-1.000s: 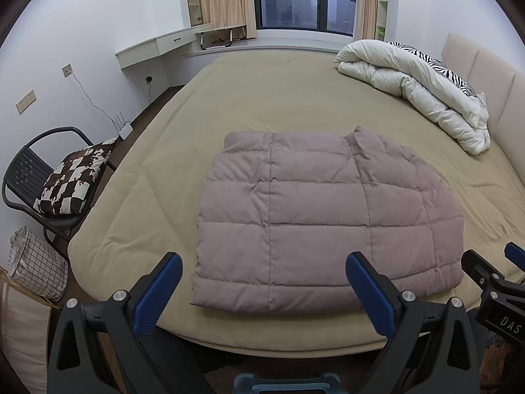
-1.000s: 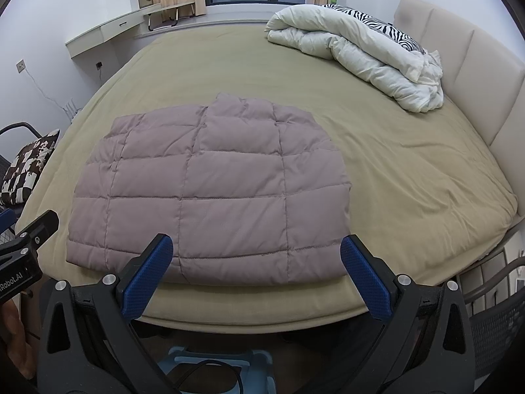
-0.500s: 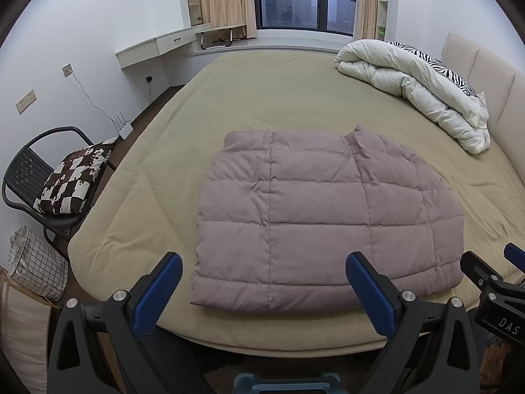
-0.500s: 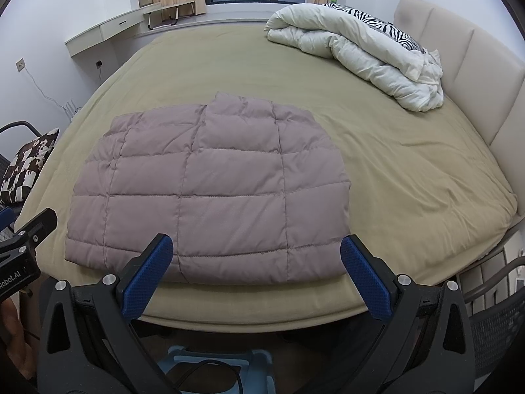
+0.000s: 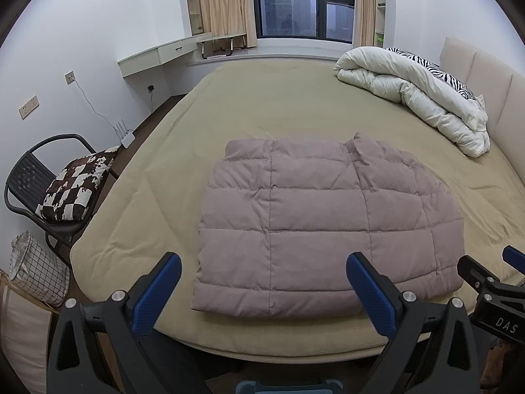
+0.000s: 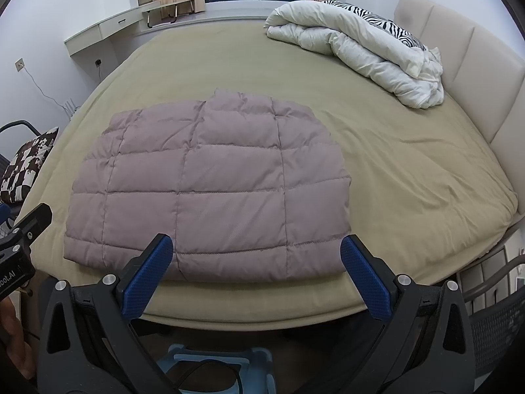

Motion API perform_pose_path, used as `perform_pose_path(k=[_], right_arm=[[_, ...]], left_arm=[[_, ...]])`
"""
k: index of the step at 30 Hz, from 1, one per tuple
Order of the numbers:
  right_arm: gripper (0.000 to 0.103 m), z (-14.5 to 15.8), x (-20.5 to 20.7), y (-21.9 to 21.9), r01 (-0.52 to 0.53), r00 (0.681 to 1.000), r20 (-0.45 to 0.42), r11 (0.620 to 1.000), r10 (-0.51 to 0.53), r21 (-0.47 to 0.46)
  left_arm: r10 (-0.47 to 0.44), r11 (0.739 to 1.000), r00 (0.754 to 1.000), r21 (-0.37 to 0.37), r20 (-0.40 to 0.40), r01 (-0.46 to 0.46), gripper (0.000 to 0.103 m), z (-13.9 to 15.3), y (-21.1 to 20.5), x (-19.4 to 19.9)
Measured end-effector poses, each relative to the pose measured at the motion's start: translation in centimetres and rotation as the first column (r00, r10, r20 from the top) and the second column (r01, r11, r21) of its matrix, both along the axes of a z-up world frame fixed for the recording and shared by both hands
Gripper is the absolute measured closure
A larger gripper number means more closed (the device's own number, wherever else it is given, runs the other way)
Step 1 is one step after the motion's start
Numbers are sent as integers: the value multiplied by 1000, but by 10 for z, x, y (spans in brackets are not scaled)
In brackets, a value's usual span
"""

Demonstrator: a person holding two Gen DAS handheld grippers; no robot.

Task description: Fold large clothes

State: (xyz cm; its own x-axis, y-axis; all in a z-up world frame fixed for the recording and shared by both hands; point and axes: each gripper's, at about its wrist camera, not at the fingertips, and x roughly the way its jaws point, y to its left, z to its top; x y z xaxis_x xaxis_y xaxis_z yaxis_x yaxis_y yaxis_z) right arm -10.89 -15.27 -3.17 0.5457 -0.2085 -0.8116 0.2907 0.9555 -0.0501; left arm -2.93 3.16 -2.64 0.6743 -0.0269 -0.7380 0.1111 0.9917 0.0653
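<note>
A mauve quilted down jacket lies folded into a compact rectangle on the olive-tan bed cover, its near hem close to the bed's front edge, where a person standing at the foot can reach it without leaning far. In the left wrist view it sits directly ahead of the jaws and a little to their right; in the right wrist view the jacket sits ahead and somewhat to the left, so it lies between the two tools.

The left gripper hangs off the bed's edge, short of the hem, its blue-padded jaws spread wide with nothing between them. The right gripper is held the same way, jaws wide apart and empty, level with the front edge. Each tool shows at the margin of the other's view, well apart, as if framing the garment's two near corners.

No sleeves show and the outline is tidy, so the fold looks finished or nearly so; the open, withdrawn stance suits either letting go or lining up one more halving.

A crumpled white duvet with a zebra-print side lies far beyond the jaws by the headboard, clear of the working area.
</note>
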Motion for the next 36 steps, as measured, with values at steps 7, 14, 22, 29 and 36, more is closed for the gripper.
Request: perform_pose_path(k=[7,14,22,29,36], right_arm=[[0,-1,0,-1,0,1000,-2,1000,0,0],[0,-1,0,-1,0,1000,-3,1000,0,0],[0,-2,0,-3,-1,1000,-6,1000,1,1],[0,-3,0,-1,0,1000,-8,1000,0,-2],[0,-3,0,-1,1,1000,-10,1000,-1,-2]], left_arm=[[-3,1000,1000,-3,6,3,0,2,-1,0],[1,1000,998,-23,-69,-2,1,-5,-3,6],[-4,1000,998,-4,-67,4,2,-5,-7,4],[4,1000,998,-11,-70,-5,2,-5,-4,5],[6,1000,997,-14,-72,-7,2,-5,-4,5]])
